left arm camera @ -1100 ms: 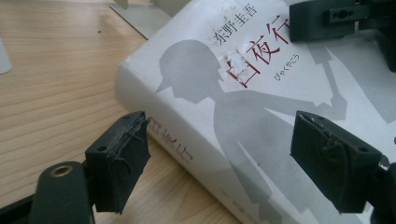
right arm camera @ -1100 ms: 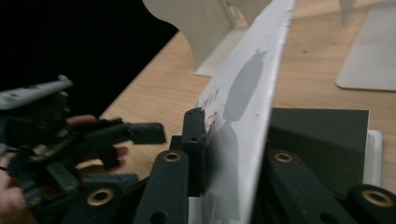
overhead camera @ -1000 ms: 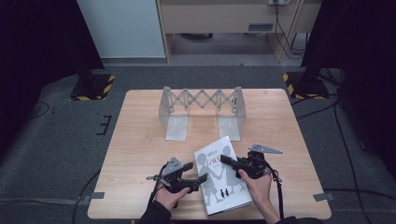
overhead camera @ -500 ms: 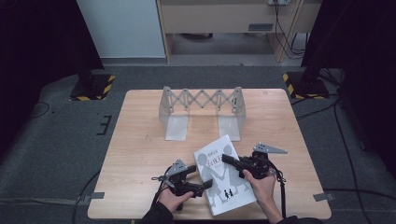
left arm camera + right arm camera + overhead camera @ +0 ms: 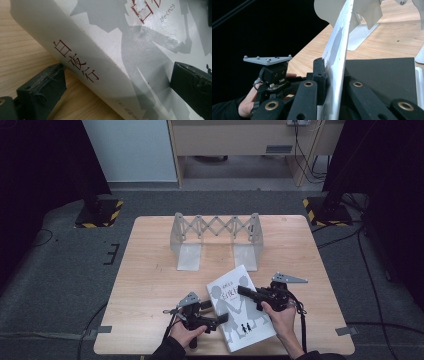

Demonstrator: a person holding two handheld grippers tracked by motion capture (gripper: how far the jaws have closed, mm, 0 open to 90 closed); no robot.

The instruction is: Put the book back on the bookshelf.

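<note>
Here the book [image 5: 240, 307] is lying near the table's [image 5: 150, 285] front edge, white cover up, its far corner pointing toward the folding rack [image 5: 215, 237] standing well behind it. The right gripper [image 5: 250, 295] is clamping the book's right edge, its jaws pinched tight on the cover (in its own view the board runs straight up between them). The left gripper [image 5: 220, 317] is sitting at the book's left side, its jaws having just been opening; they are now standing wide, one fingertip [image 5: 45, 85] on the wood beside the spine [image 5: 75, 60], the other over the cover, neither pressing.
</note>
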